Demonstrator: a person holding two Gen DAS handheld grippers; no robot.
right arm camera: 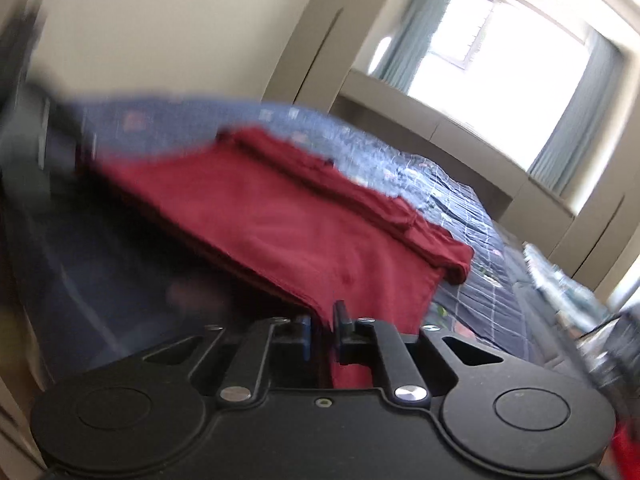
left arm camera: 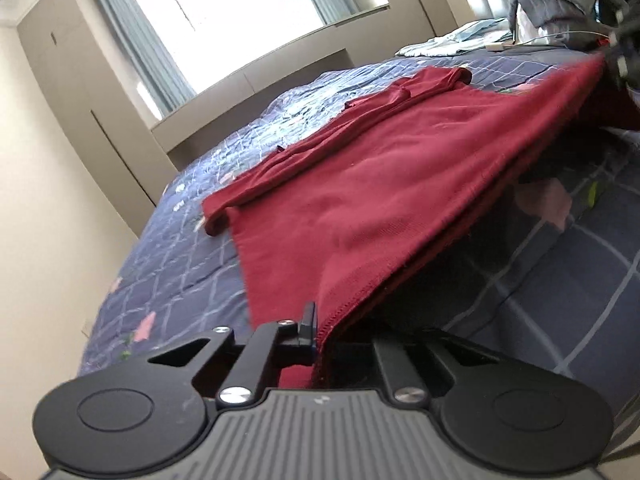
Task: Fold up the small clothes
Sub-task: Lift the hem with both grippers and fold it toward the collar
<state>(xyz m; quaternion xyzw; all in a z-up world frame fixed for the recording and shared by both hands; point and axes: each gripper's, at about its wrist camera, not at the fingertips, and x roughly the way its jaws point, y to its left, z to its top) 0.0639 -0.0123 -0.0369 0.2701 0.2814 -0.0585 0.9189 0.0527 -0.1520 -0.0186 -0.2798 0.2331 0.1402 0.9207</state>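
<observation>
Bed with navy checked quilt (left arm camera: 560,248) carries soft, light red shirt (left arm camera: 360,184), hem lifted off it; left tongs (left arm camera: 316,334) and right tongs (right arm camera: 324,326) each pinch a hem corner, best grip there.

A dark red shirt (left arm camera: 380,184) lies on a navy, white-checked quilt (left arm camera: 560,248).

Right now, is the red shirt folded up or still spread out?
Mostly spread out. The red shirt lies flat on the bed, near hem lifted by the left claw and the right claw.
</observation>
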